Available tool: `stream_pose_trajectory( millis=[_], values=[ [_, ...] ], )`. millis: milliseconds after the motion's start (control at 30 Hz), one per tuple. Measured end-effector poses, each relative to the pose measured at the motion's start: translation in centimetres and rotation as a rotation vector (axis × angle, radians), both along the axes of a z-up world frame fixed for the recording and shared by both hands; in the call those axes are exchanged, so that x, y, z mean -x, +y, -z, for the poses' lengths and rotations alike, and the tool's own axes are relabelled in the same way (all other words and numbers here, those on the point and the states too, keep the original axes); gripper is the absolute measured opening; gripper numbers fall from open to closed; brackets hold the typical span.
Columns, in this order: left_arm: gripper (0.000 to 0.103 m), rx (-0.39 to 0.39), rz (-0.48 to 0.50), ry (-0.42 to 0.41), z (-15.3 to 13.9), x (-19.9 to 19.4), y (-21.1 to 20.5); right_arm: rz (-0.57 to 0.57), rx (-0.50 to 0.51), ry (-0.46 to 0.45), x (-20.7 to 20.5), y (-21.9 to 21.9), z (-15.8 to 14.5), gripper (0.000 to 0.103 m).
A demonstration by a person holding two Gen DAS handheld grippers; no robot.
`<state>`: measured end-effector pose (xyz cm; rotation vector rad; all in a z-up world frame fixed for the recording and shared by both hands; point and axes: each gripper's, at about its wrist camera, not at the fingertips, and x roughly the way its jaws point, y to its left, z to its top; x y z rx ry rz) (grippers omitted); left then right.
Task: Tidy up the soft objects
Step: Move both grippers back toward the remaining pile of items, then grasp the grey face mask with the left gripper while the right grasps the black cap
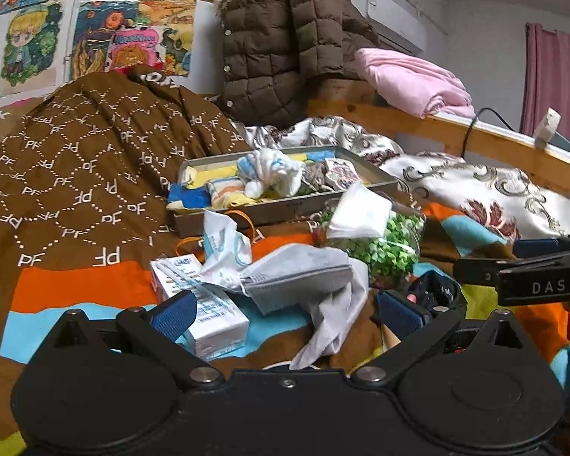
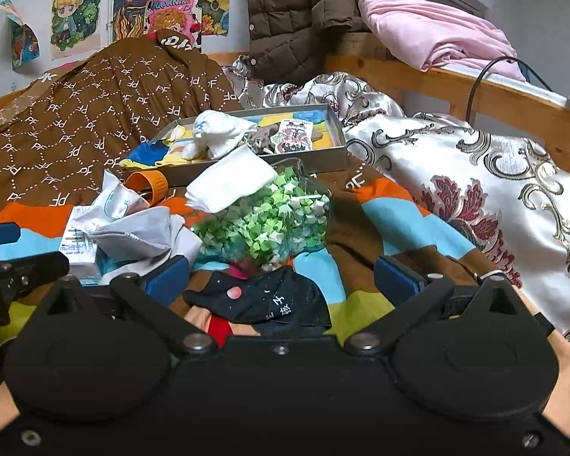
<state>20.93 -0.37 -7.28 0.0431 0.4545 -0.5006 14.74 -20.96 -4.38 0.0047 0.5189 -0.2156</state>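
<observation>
A grey tray (image 1: 269,211) (image 2: 334,155) on the bed holds socks and small cloths, with a white-and-blue sock (image 1: 273,169) (image 2: 216,131) on top. My left gripper (image 1: 285,311) is open; a grey face mask (image 1: 296,277) and white cloth lie between its blue pads (image 1: 171,317). My right gripper (image 2: 281,279) is open over a black patterned sock (image 2: 273,300), not touching it. A white folded cloth (image 1: 357,211) (image 2: 230,184) rests on a clear bag of green paper stars (image 1: 383,245) (image 2: 269,216).
A white carton (image 1: 205,315) (image 2: 78,249) and crumpled wrappers (image 2: 117,205) lie left of the masks. An orange ring (image 2: 150,186) sits by the tray. Brown jacket (image 1: 281,41), pink blanket (image 1: 410,79), floral satin quilt (image 2: 475,174), brown PF quilt (image 1: 76,167), wooden bed rail (image 2: 494,95).
</observation>
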Motion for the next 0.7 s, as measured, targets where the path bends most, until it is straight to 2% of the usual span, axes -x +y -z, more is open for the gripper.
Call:
stream_pose_trajectory(
  millis=[267,700],
  values=[
    [0.102,-0.035,0.031,0.035,1.1,-0.4,-0.9,0.003,0.000,0.013,-0.8,-0.4,1.0,0.102],
    [0.102,-0.043,0.055,0.078,2.3,-1.6,-1.9,-0.033,0.029,0.045,-2.8,-0.2,2.7,0.102]
  ],
)
